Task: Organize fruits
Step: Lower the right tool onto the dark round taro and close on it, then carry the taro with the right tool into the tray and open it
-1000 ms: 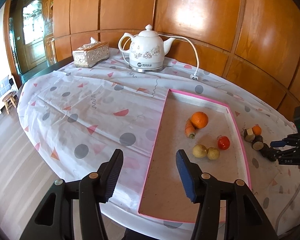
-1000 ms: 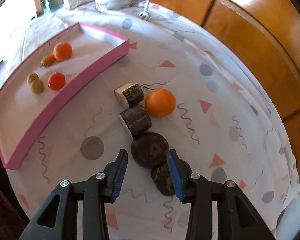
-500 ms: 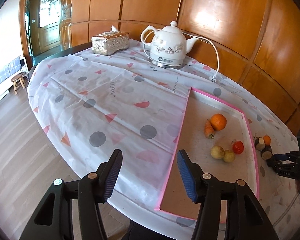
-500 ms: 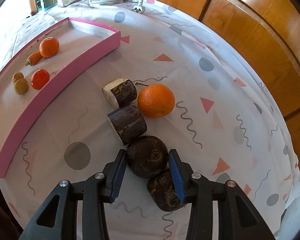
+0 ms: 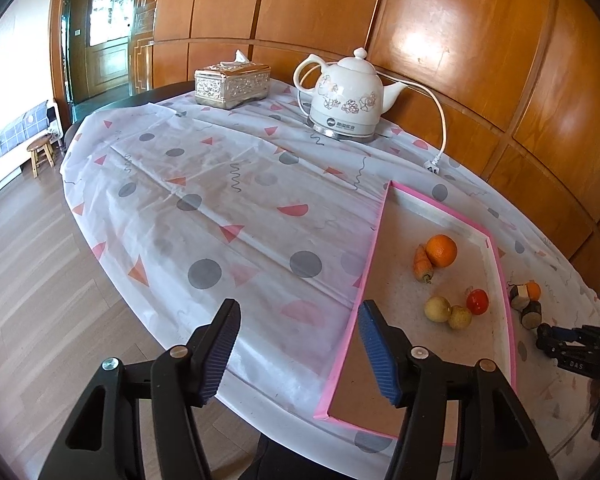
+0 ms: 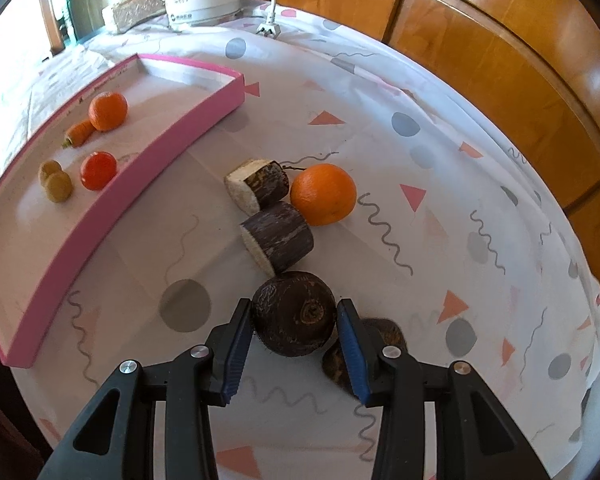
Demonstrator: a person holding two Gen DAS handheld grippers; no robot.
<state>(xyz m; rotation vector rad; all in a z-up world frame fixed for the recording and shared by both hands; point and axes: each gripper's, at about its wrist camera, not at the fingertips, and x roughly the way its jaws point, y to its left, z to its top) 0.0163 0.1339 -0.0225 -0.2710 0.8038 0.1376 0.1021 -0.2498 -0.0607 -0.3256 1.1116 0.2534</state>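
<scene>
A pink-rimmed tray (image 6: 112, 196) holds an orange (image 6: 108, 111), a small carrot (image 6: 78, 132), a red tomato (image 6: 98, 170) and two small yellow-brown fruits (image 6: 56, 182). Right of the tray lie an orange (image 6: 323, 194), two dark cut sugarcane pieces (image 6: 278, 236) and two dark round water chestnuts. My right gripper (image 6: 294, 330) has its blue pads on either side of the nearer chestnut (image 6: 294, 314), touching or almost touching it, on the cloth. My left gripper (image 5: 296, 344) is open and empty above the table's near edge, left of the tray (image 5: 364, 280).
A white kettle (image 5: 346, 96) with cord and plug (image 5: 432, 166) and a silver tissue box (image 5: 232, 84) stand at the back. The patterned cloth covers a round table beside a wooden wall. A second chestnut (image 6: 380, 340) lies behind the right finger.
My right gripper has moved forward so the chestnut sits between its pads, and the jaws have narrowed onto it. My left gripper has drawn back and turned left, staying open.
</scene>
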